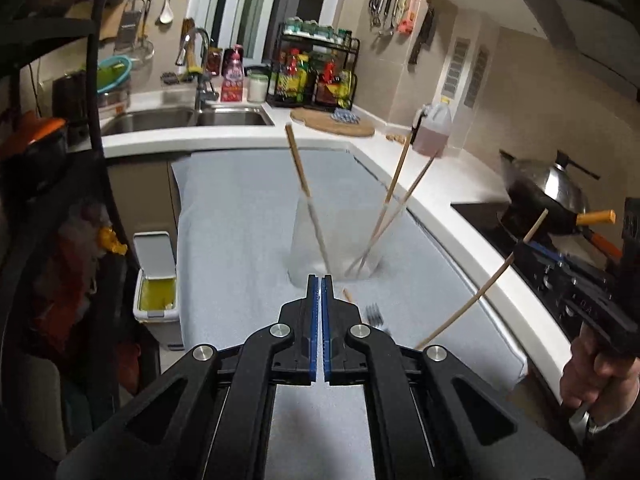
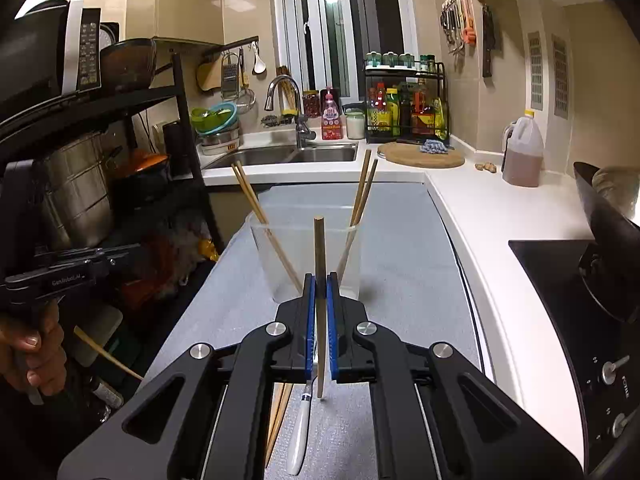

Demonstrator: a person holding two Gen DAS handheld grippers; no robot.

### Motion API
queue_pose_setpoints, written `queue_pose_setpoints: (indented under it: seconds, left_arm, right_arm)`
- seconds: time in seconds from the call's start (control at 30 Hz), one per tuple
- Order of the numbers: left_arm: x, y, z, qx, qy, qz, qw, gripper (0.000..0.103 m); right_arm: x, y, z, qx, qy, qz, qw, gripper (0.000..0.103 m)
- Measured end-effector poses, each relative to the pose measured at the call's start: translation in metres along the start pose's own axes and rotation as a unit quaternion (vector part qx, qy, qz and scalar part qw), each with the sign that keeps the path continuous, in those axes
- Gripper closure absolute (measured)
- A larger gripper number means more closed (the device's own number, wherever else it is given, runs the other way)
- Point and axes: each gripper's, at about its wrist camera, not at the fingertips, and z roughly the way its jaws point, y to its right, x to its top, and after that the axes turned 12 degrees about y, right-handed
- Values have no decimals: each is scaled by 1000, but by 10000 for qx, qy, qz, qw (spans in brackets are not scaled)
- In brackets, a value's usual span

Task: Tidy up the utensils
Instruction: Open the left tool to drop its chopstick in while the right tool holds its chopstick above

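A clear plastic cup (image 2: 308,252) stands on the grey mat (image 2: 400,260) and holds several wooden chopsticks (image 2: 256,208) leaning against its rim. It also shows in the left wrist view (image 1: 336,240). My right gripper (image 2: 320,280) is shut on a chopstick (image 2: 319,248), held upright just in front of the cup. In the left wrist view that chopstick (image 1: 480,292) slants in the right gripper (image 1: 528,252). My left gripper (image 1: 321,280) is shut and empty, just in front of the cup. A fork (image 1: 374,316) and more chopsticks (image 2: 278,416) lie on the mat below the grippers.
A white-handled utensil (image 2: 300,436) lies on the mat. A sink (image 2: 288,155), a spice rack (image 2: 404,108), a round cutting board (image 2: 420,156) and an oil jug (image 2: 522,152) stand on the white counter. A wok (image 1: 544,196) sits on the stove at the right. A shelf rack (image 2: 100,140) stands at the left.
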Motion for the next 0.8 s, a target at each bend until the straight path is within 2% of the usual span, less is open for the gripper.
queue_pose_setpoints:
  seconds: [0.23, 0.4, 0.67, 0.8]
  left_arm:
    - [-15, -24, -16, 59, 70, -130, 9999, 101]
    - [-16, -27, -23, 148, 208, -149, 9996, 101]
    - [-54, 4, -11, 268, 267, -155, 9992, 101]
    - [-80, 27, 4, 227, 118, -171, 9995, 101]
  right_arm:
    - [-13, -1, -1, -2, -47, 22, 10000, 97]
    - [-13, -1, -7, -36, 6, -37, 10000, 97]
    - [-13, 3, -20, -123, 95, -60, 9999, 97]
    - [-16, 9, -25, -151, 107, -34, 9998, 97]
